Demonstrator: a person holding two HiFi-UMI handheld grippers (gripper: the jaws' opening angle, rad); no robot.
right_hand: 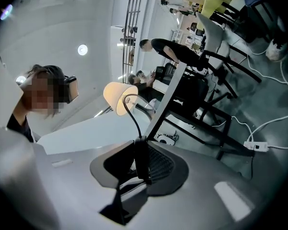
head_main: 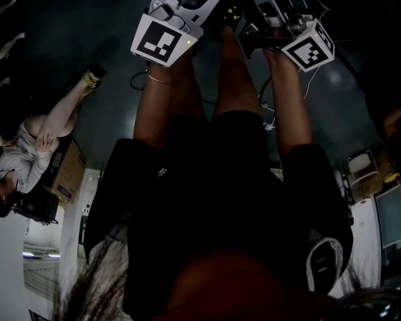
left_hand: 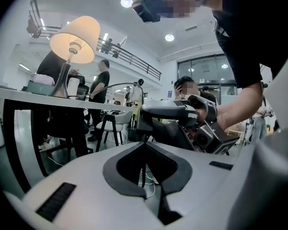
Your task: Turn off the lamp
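Note:
The table lamp (left_hand: pixel 76 38) stands lit on a white table (left_hand: pixel 33 99); its glowing cream shade (right_hand: pixel 118 97) also shows in the right gripper view. A black cord (right_hand: pixel 132 118) runs from it to a black inline switch (right_hand: pixel 138 158), and my right gripper (right_hand: pixel 140 163) is shut on that switch. My left gripper (left_hand: pixel 144 151) sits just below the right gripper (left_hand: pixel 158 115), with its pads closed on the thin cord (left_hand: pixel 143 163) hanging from it. In the dark head view both marker cubes (head_main: pixel 162 40) (head_main: pixel 309 45) are held close together over my knees.
Black table legs (right_hand: pixel 182 99) and chairs (left_hand: pixel 113 123) stand nearby. A white power strip (right_hand: pixel 256 145) with cables lies on the floor. People stand and sit behind the table (left_hand: pixel 102 80); another person (head_main: pixel 27 146) sits to my left.

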